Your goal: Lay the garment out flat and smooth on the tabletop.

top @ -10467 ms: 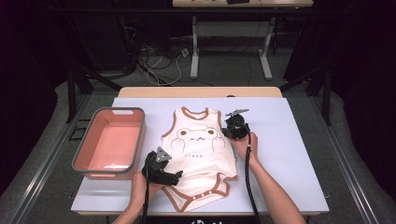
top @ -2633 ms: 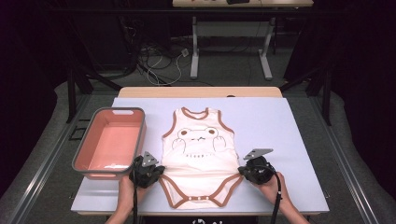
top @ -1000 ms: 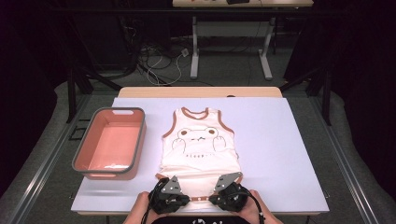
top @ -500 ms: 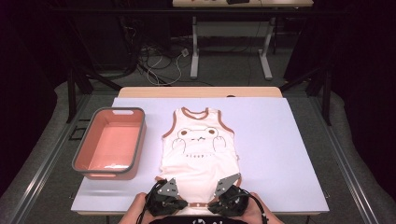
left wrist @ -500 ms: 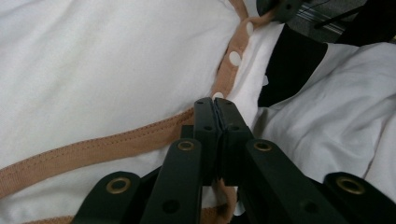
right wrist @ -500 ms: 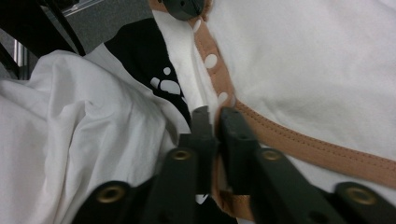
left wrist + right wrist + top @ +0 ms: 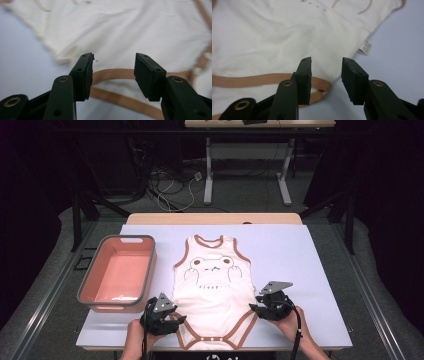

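A cream baby bodysuit (image 7: 212, 287) with brown trim and a frog face lies flat on the white table (image 7: 310, 265), neck away from me. My left gripper (image 7: 178, 319) rests at its lower left leg opening. In the left gripper view the left gripper (image 7: 113, 62) is open, its jaws either side of the brown trim (image 7: 112, 74). My right gripper (image 7: 253, 309) sits at the lower right leg opening. The right gripper (image 7: 325, 65) is also open, above the corner where the trim (image 7: 262, 79) ends, with nothing held. A small care label (image 7: 365, 47) sticks out of the side seam.
A pink tub (image 7: 120, 272) with a grey rim stands empty at the table's left. The table's near edge (image 7: 320, 345) runs just behind both hands. Bare tabletop lies to the right of the bodysuit. Desk legs and cables sit on the floor beyond the table.
Both grippers were close together at the bottom hem; they have spread apart to the left and right leg openings. The crotch flap with its snaps now shows between them.
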`<state>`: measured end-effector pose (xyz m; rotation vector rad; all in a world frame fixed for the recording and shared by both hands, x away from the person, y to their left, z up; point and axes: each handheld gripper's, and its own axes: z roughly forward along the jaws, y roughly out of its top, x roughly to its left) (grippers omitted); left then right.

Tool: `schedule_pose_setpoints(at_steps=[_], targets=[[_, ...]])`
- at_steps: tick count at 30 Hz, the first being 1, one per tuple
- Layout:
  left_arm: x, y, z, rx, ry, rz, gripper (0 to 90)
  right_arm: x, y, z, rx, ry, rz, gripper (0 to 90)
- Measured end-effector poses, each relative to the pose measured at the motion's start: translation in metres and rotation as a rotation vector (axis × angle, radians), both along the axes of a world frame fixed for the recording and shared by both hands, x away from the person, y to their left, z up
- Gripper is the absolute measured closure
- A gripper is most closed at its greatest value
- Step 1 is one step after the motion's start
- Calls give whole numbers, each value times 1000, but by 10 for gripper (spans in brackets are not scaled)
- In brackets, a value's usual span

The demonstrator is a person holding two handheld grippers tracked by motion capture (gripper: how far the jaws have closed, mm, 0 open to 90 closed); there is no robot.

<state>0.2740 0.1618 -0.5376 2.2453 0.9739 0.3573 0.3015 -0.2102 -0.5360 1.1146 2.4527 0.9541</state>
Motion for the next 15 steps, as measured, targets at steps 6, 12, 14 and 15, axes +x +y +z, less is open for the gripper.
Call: schedule_pose_setpoints(at_steps=[6,12,14,15], targets=[[9,11,-5,39,15,86,497,8,-1,-8,13,56,-23,599],[13,10,-13,43,51,61,565,9,1,-13,3,72,-14,746],[13,11,-13,36,59,43,637,9,-1,-14,27,90,-16,811],[13,11,-13,29,66,37,667,10,-3,-14,36,106,-20,832]])
